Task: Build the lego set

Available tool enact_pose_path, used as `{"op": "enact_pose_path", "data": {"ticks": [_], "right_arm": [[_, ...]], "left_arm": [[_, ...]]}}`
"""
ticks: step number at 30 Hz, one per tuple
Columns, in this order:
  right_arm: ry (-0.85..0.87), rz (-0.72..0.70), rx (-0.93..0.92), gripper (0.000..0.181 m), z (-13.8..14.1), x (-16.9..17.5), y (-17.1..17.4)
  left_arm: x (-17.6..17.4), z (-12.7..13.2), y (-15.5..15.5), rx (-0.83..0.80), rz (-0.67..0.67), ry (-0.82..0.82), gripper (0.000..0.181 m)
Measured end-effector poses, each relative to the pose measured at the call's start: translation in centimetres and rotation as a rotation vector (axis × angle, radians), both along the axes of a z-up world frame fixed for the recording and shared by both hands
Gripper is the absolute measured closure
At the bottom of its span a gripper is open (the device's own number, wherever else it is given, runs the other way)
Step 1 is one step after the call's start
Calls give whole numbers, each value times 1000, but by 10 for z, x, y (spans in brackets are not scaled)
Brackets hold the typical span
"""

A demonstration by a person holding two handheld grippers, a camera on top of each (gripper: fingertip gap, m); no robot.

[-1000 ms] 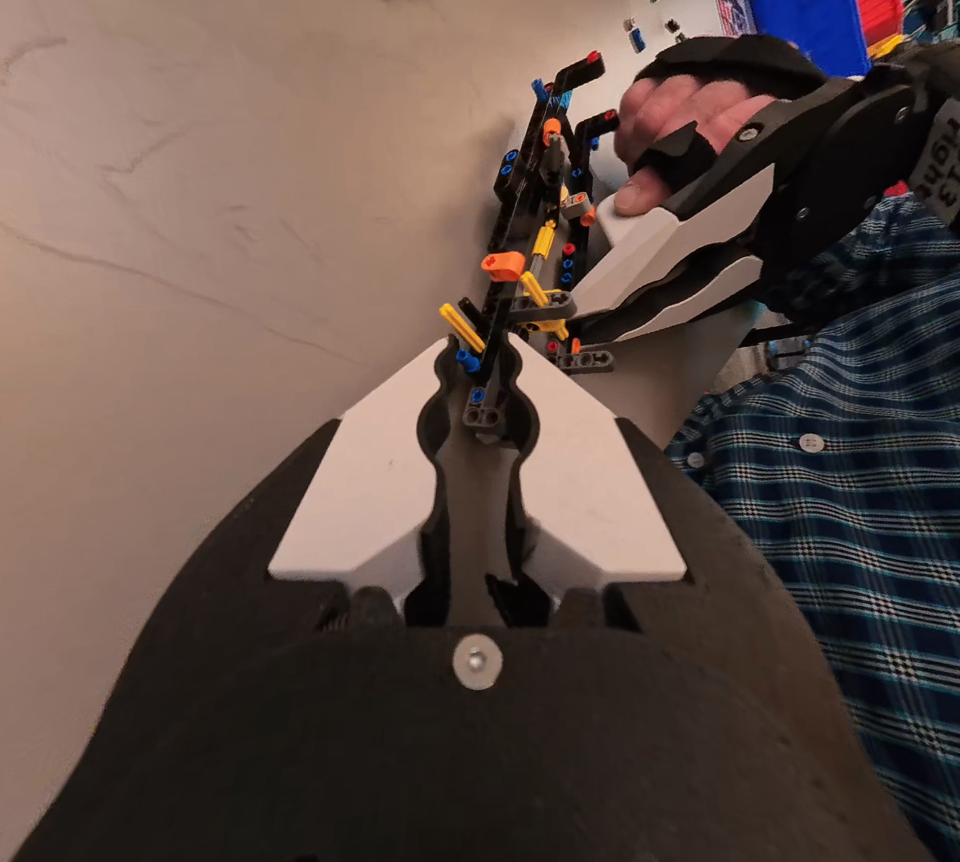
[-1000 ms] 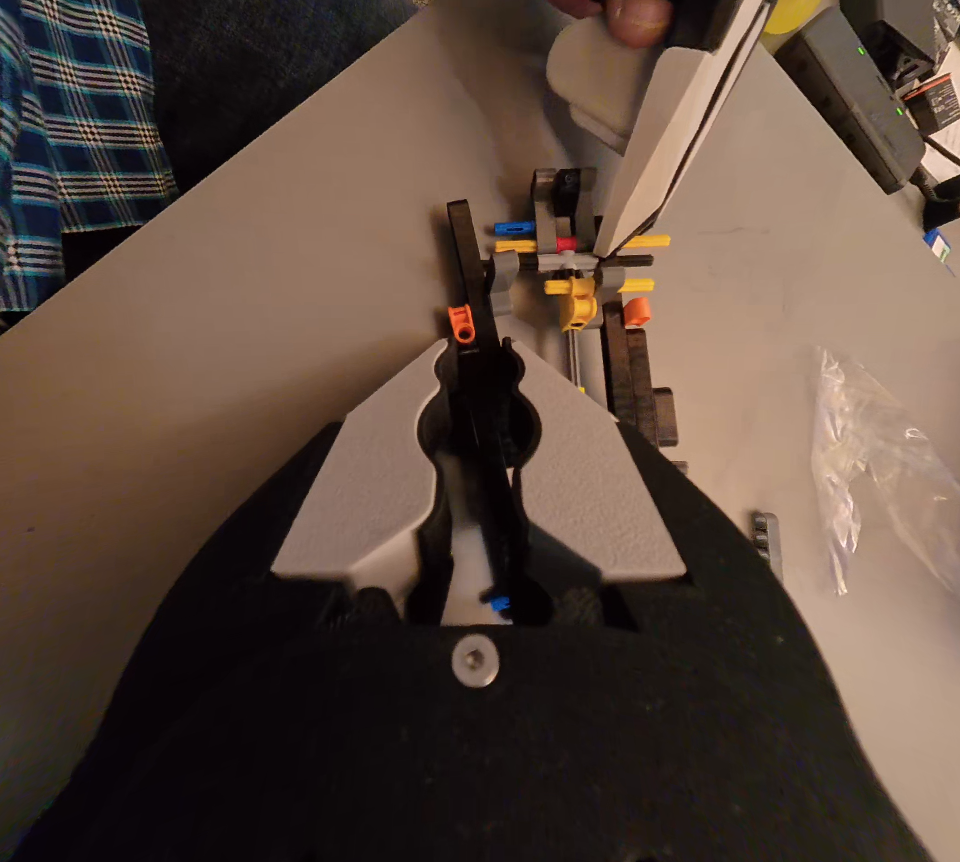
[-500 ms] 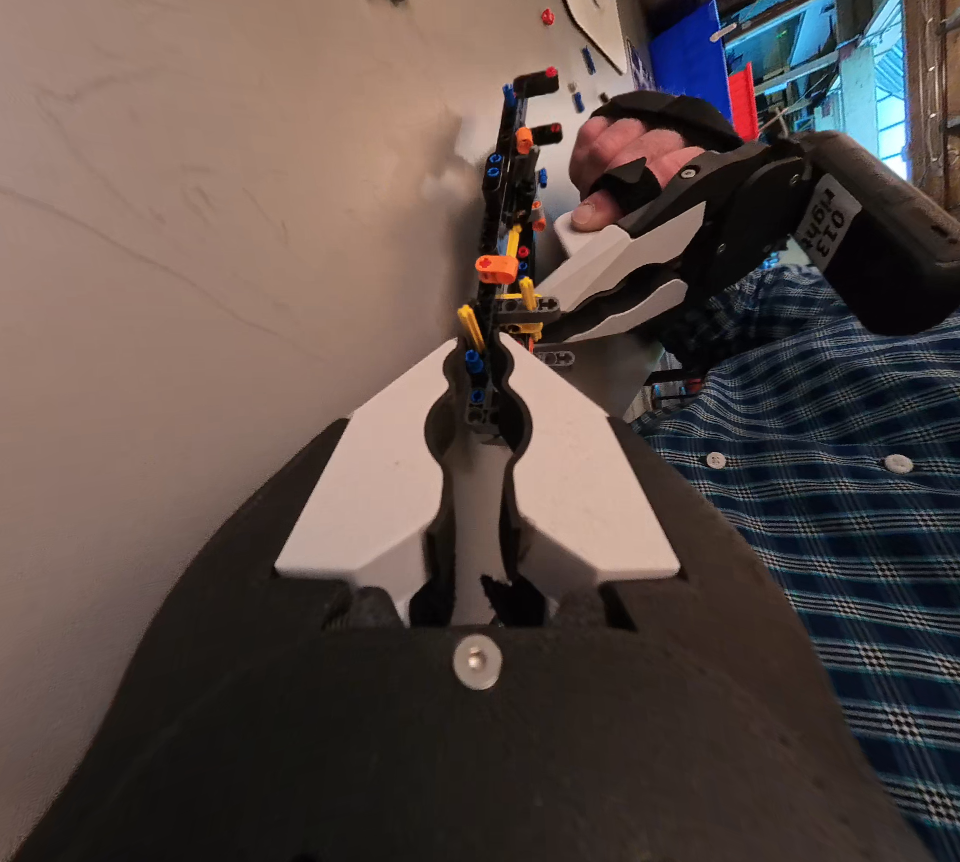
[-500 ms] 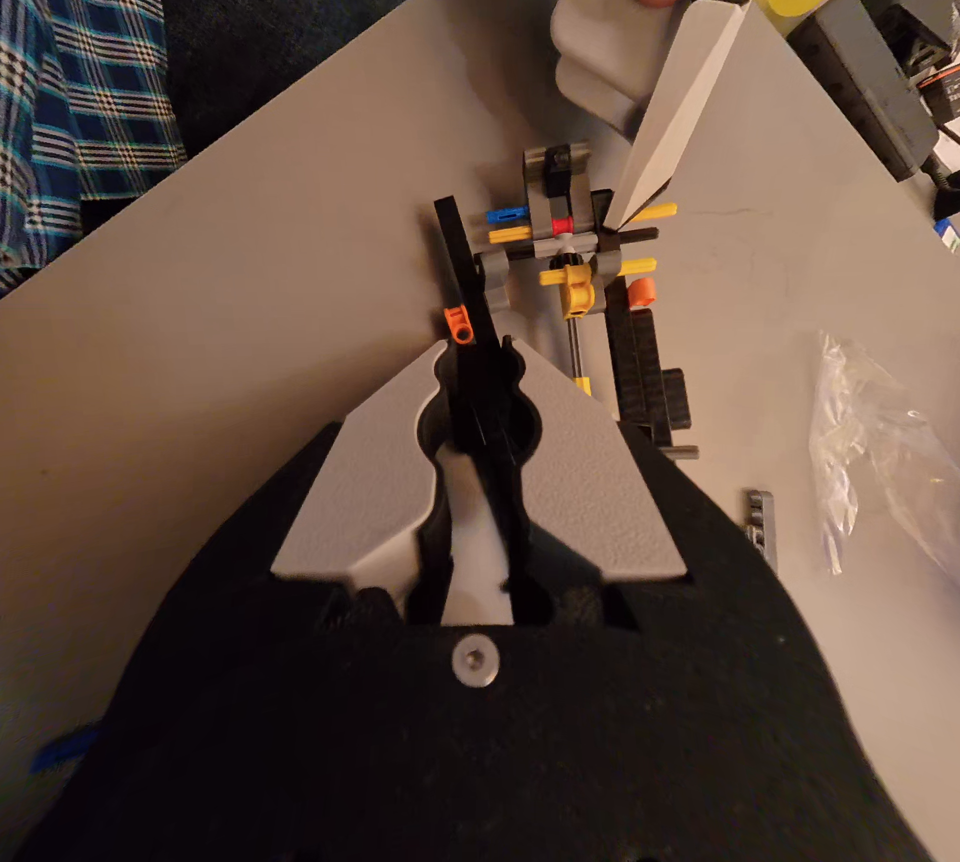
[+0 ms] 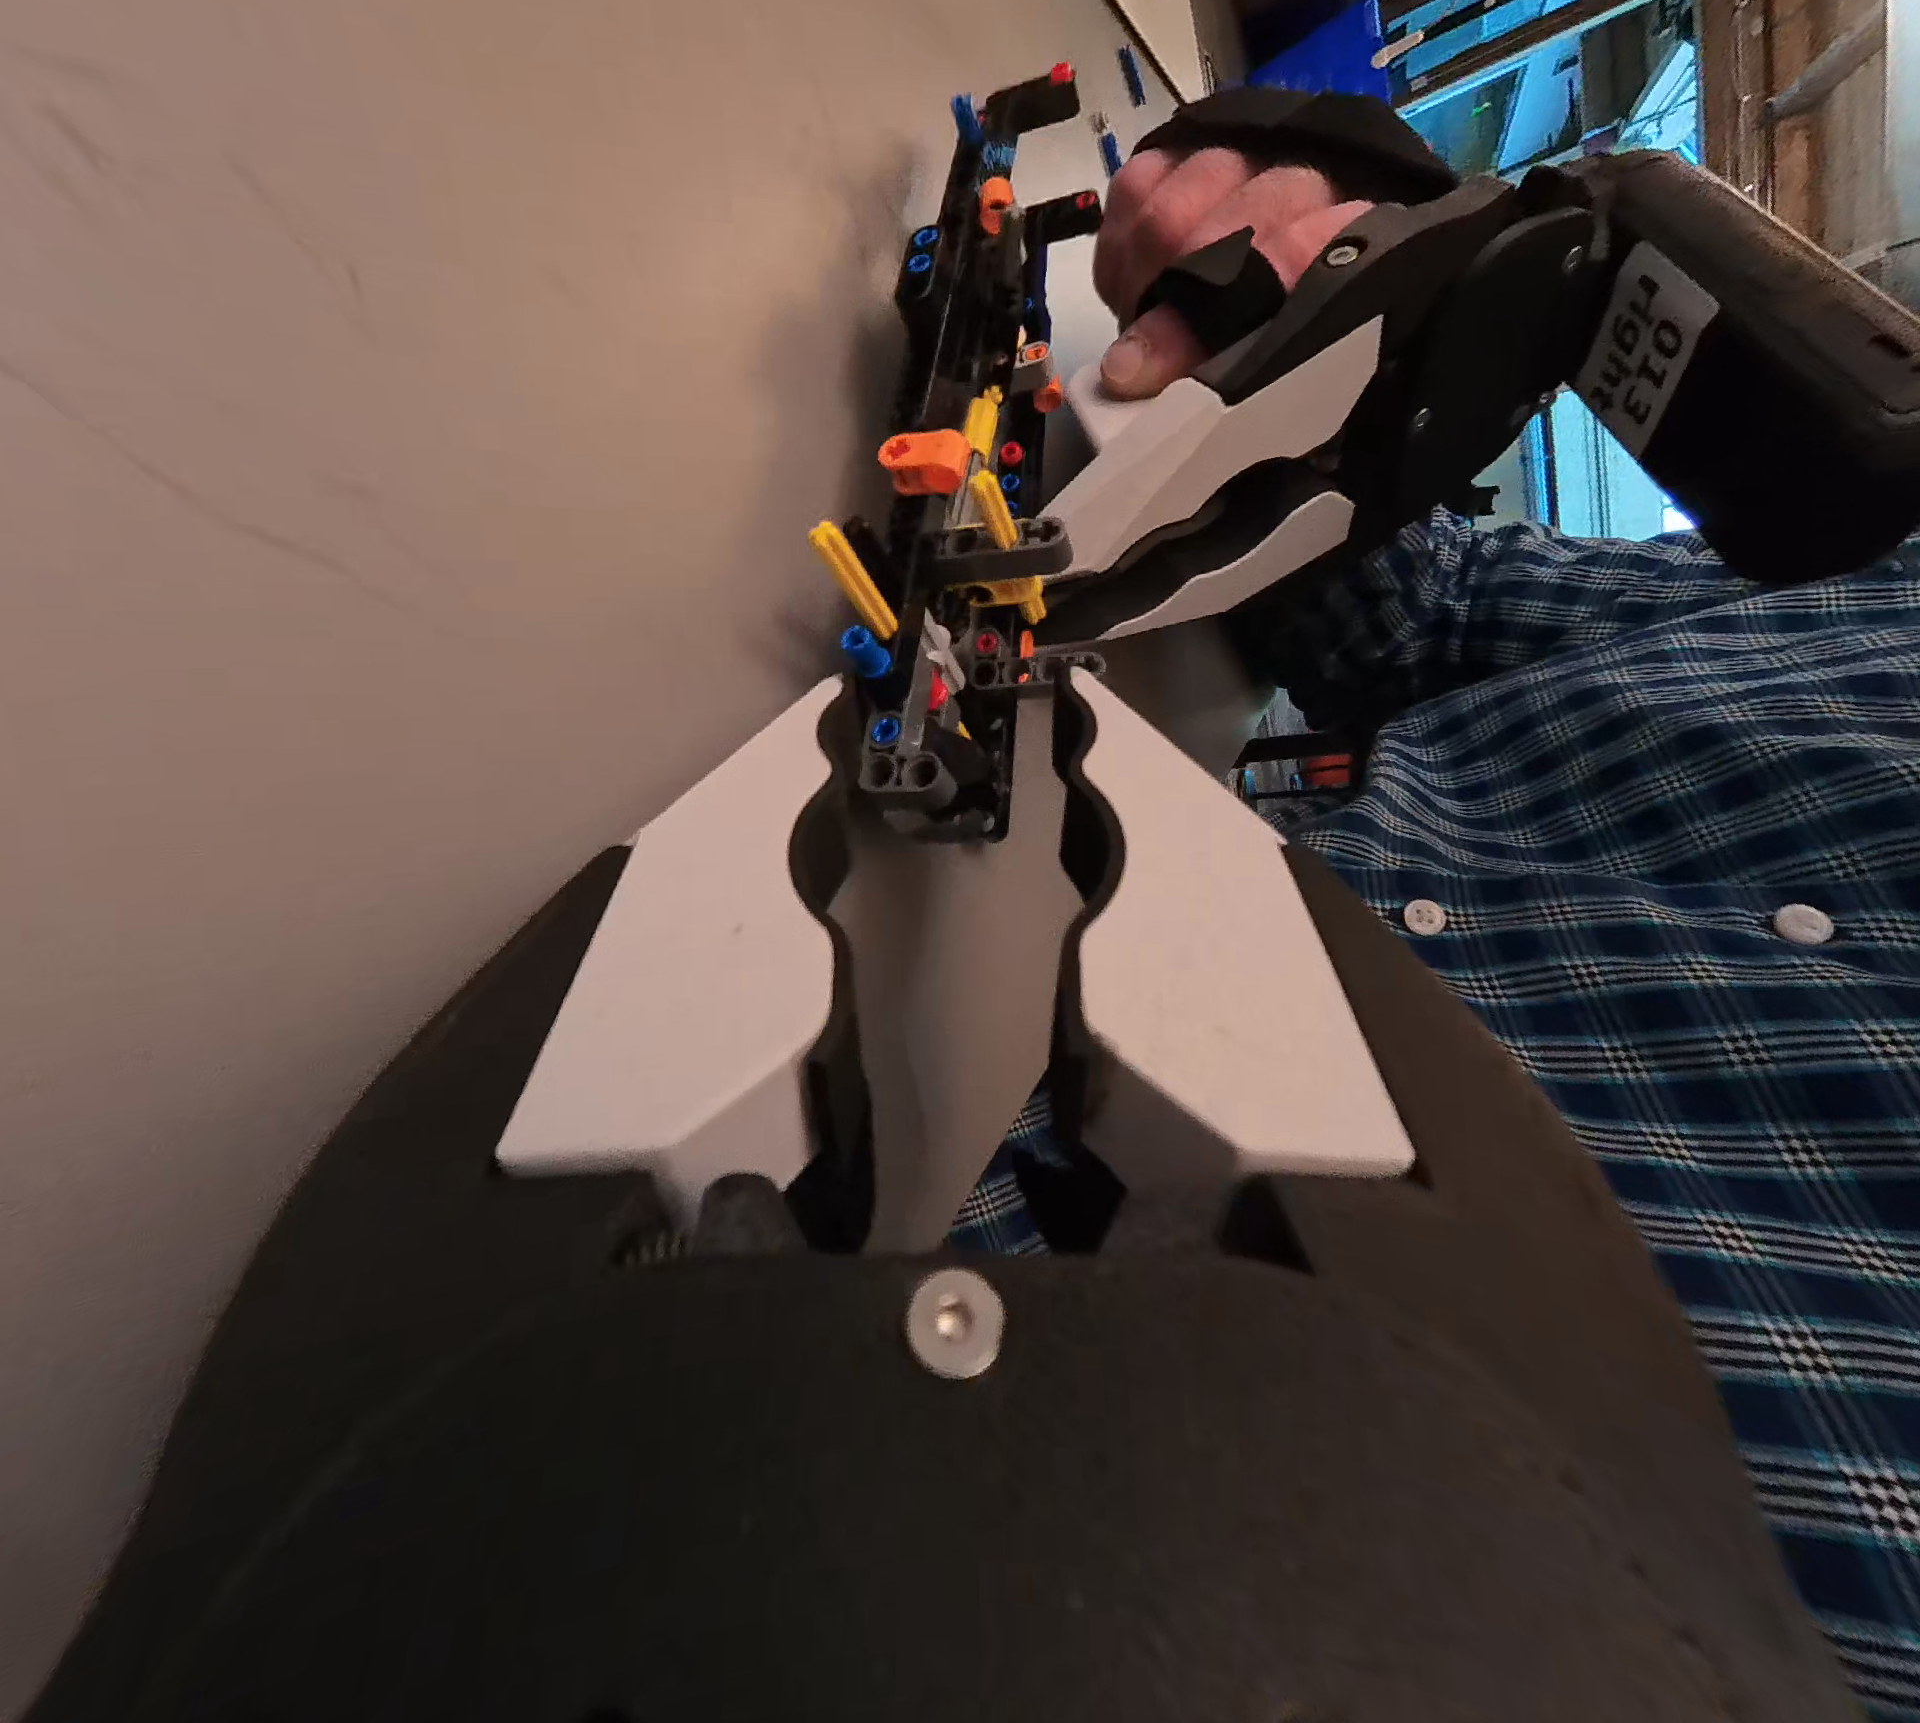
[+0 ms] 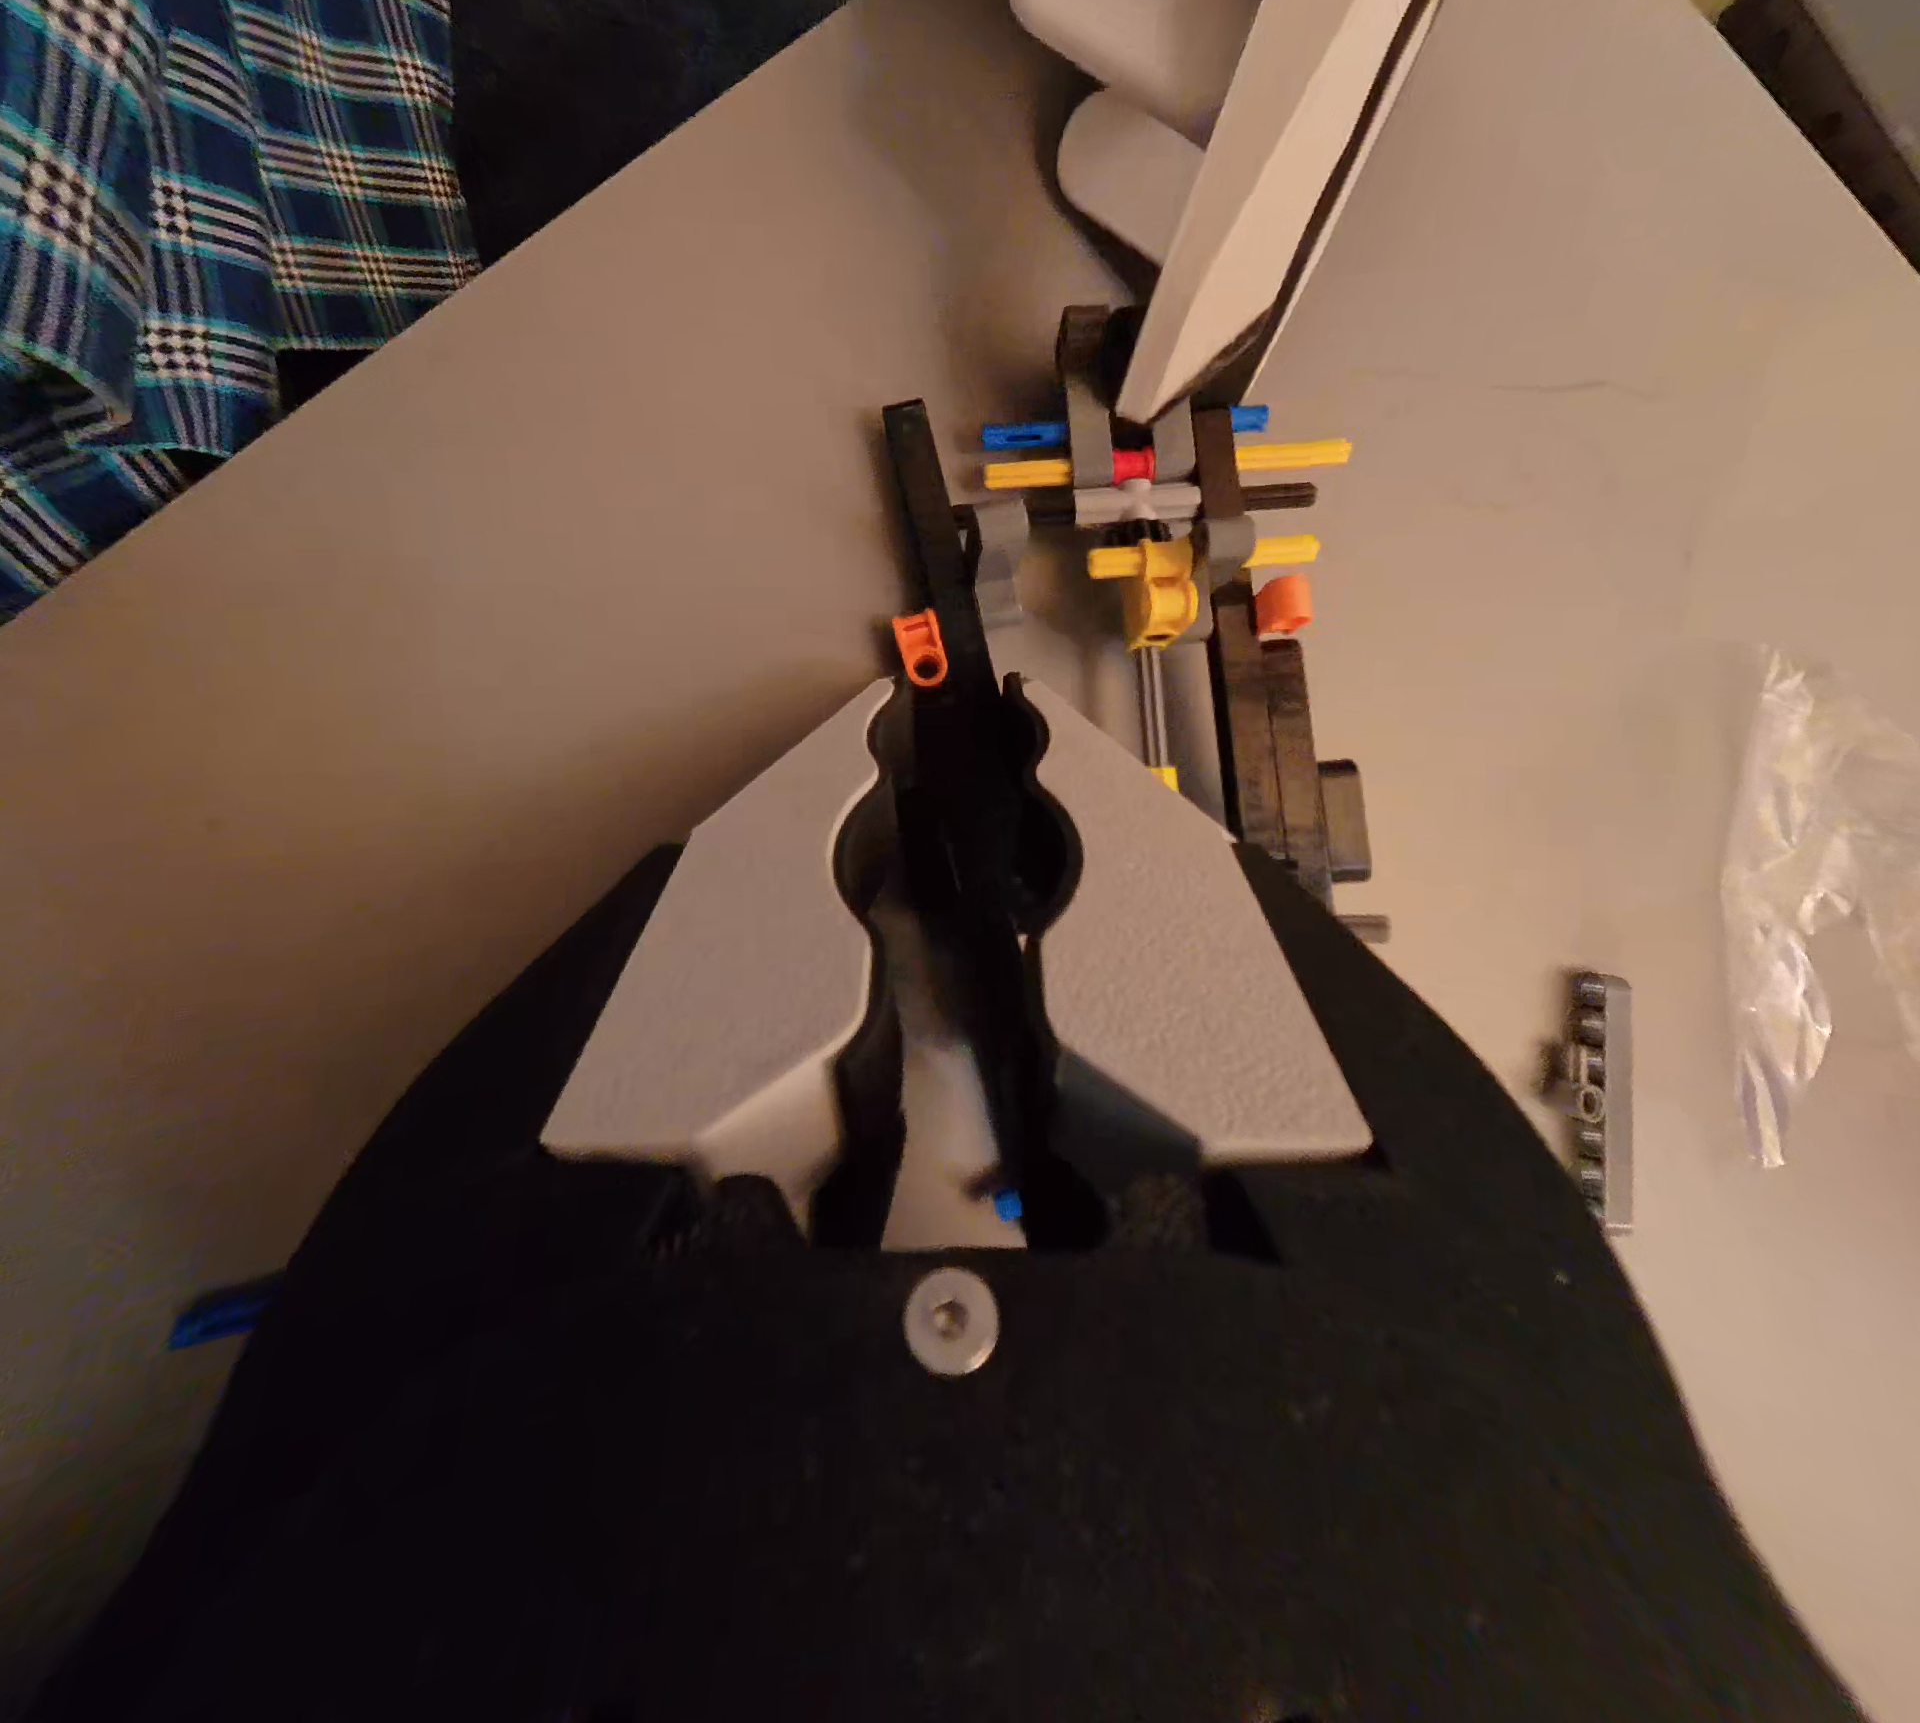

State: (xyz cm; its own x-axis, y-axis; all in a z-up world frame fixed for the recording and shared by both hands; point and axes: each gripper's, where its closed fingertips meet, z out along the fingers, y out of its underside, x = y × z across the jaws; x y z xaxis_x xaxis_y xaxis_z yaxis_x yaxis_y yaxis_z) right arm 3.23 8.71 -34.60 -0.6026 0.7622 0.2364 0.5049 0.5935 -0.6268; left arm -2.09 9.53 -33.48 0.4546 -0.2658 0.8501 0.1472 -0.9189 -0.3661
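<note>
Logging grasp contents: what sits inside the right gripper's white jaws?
The right gripper is shut on a long black studless beam of the multicoloured lego frame. A small blue pin shows deep inside; the beam's rear end is hidden.

A black beam [image 6: 951, 738] of the lego assembly [image 6: 1143, 551] is clamped between the 2 fingers [image 6: 727, 967] of the right gripper [image 6: 951, 697]. Beyond the fingertips, the left gripper [image 6: 1153, 400] is pressed onto the assembly's grey frame.
</note>
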Motion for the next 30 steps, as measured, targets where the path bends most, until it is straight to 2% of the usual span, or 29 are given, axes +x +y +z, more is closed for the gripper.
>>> {"op": "enact_pose_path", "data": {"ticks": [6, 30], "right_arm": [[46, 11, 0, 167, 3, -1, -1], [90, -71, -4, 166, 5, -4, 13]], "left_arm": [[18, 1, -5, -24, -53, -41, 161], [18, 6, -1, -35, 54, -107, 164]]}}
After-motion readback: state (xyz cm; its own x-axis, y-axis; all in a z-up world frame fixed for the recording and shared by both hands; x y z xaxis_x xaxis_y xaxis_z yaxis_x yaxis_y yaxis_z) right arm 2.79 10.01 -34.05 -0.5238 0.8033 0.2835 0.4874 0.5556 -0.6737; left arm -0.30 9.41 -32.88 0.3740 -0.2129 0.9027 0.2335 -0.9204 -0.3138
